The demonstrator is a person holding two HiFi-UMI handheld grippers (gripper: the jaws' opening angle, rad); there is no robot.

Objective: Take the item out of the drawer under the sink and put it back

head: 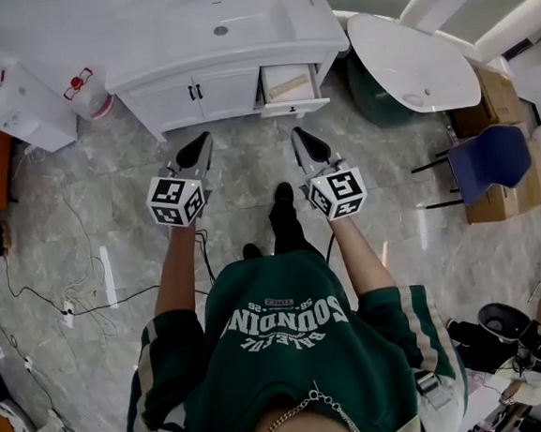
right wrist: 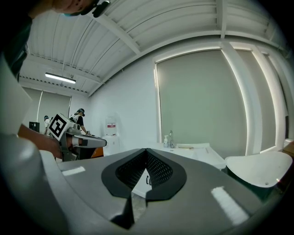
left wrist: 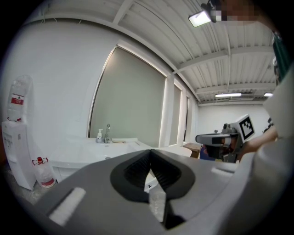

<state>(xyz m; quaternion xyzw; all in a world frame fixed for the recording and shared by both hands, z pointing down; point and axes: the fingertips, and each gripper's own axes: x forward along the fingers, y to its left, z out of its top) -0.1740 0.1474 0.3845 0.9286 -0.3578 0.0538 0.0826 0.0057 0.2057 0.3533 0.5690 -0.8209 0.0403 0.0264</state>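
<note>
Your left gripper [head: 204,141] and right gripper [head: 297,135] are both pinched together, empty; the drawer [head: 295,108] stands open, holding a pale item [head: 287,87], perhaps a box.

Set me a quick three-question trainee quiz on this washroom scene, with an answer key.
1. True or false: the white pull-out drawer under the white ceramic sink stands open.
2. The left claw and the right claw are: A) both shut, holding nothing; B) both wide open; C) both shut on a bottle.
3. Fill in: in the head view, the drawer sits at the ____ end of the white vanity cabinet.
Key: 1 true; 2 A; 3 right.
</note>
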